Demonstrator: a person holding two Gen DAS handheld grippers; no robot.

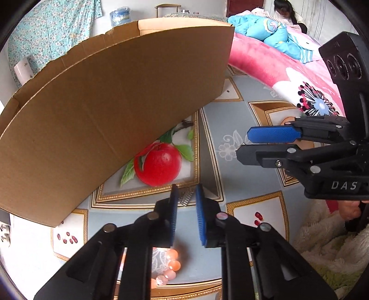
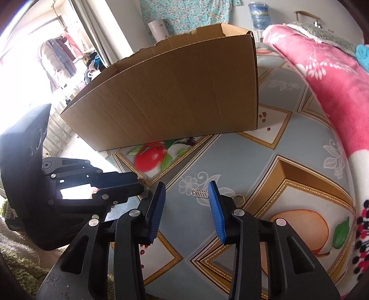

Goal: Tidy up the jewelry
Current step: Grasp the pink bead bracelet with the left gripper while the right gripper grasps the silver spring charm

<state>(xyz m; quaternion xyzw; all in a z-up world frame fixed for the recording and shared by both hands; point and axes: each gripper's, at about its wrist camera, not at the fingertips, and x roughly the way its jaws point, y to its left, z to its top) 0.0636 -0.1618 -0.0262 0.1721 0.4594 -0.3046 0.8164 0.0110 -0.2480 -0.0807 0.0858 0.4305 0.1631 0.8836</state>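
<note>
My left gripper (image 1: 186, 203) points down at the patterned mat (image 1: 230, 120). Its blue pads stand a narrow gap apart, closed on a small ridged silver charm (image 1: 185, 198). A pink bead bracelet (image 1: 171, 265) lies on the mat under its fingers. In the right wrist view the left gripper (image 2: 138, 184) sits low at the left, jaws nearly together. My right gripper (image 2: 188, 203) is open, with a second silver charm (image 2: 200, 193) on the mat between and just beyond its tips, untouched. A gold ring (image 2: 239, 199) lies beside its right finger. The right gripper (image 1: 242, 143) also shows from the side.
A big open cardboard box (image 1: 115, 103) (image 2: 173, 92) stands on the mat just behind the jewelry. A pink flowered blanket (image 2: 334, 80) rises along the right. A shaggy rug (image 1: 322, 242) borders the near edge. A person (image 1: 286, 11) sits far back.
</note>
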